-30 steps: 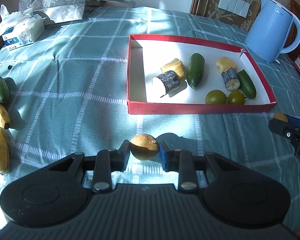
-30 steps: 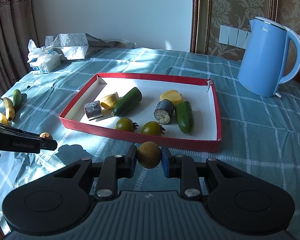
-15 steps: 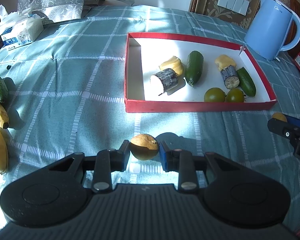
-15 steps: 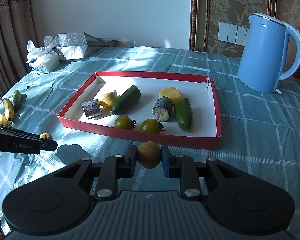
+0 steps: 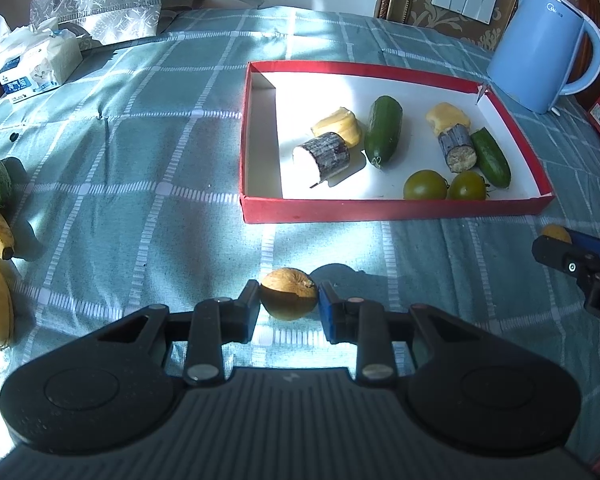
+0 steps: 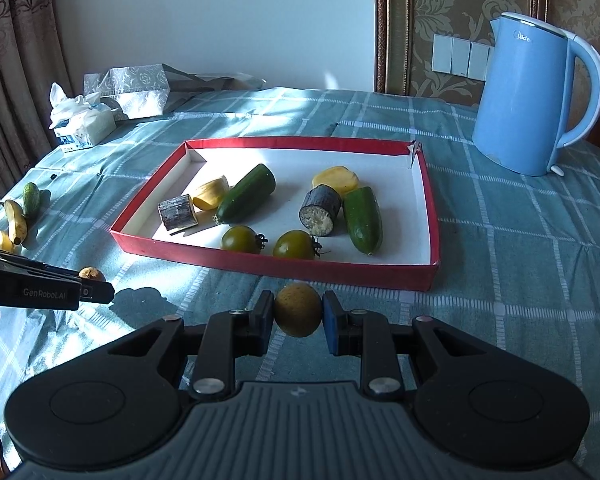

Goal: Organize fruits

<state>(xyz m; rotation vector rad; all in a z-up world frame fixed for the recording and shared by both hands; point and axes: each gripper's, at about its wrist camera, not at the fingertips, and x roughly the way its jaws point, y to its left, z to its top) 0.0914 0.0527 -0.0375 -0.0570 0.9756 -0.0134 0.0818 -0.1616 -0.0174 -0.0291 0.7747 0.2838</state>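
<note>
Checked tablecloth [image 5: 140,152] under 2 fruit-clamping hand-held grippers [image 5: 289,300] [image 6: 298,316]

My left gripper [image 5: 289,301]: matte black body, ribbed grey panel in the middle, two round discs at the sides, silver screw heads on the linkage bars. One finger pad is black, the other blue [image 5: 327,312]. My right gripper [image 6: 297,312] is the same build, same black/blue pads. From the right wrist view the left unit's side reads "GenRobot.AI" in white; bit of skin at the frame edge.
</note>
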